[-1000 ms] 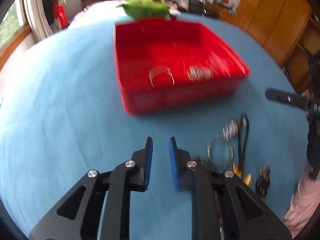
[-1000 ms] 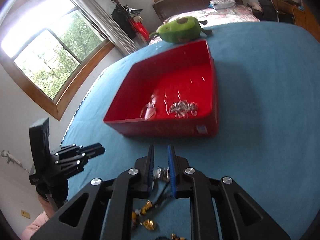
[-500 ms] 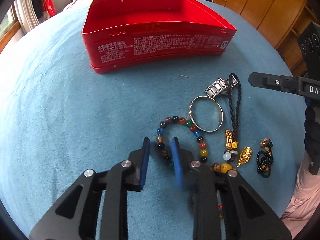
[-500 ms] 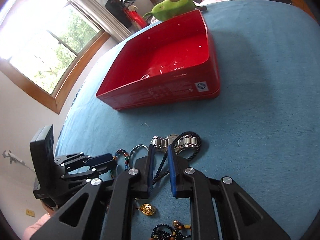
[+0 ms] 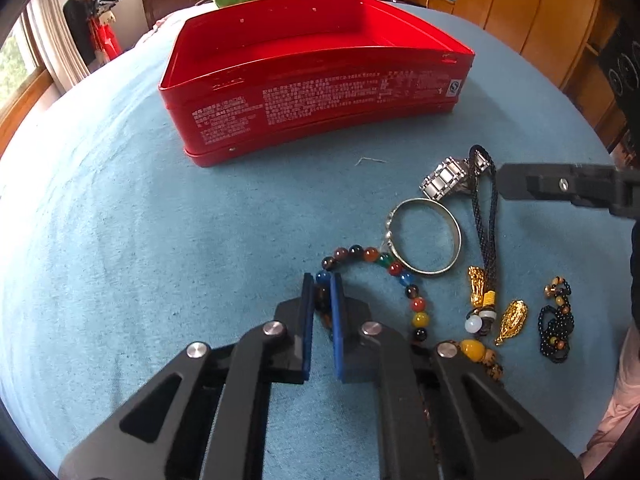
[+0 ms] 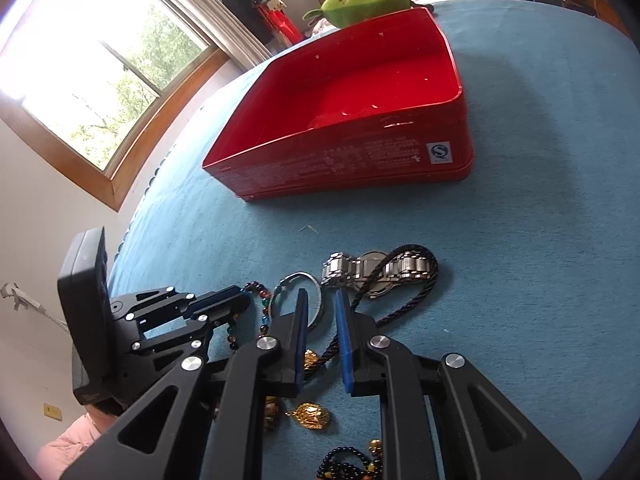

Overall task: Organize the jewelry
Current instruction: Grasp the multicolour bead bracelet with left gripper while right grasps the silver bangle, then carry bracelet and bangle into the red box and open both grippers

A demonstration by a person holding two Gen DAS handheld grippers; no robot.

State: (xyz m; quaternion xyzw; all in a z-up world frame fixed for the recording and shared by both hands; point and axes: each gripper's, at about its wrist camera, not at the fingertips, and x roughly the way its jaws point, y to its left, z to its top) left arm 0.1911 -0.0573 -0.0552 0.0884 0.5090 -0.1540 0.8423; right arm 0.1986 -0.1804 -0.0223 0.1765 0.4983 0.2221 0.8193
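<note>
Left claw (image 5: 321,285) pinches the beaded bracelet (image 5: 404,278) just before the red tin (image 5: 320,96) — lift slowly, clear of the silver bangle (image 5: 456,236); right claw (image 6: 320,300) open.

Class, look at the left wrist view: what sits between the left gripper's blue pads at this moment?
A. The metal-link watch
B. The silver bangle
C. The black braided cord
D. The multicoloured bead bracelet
D: the left gripper has its pads closed around a dark bead of the multicoloured bead bracelet, while the silver bangle lies apart to the right.
</note>
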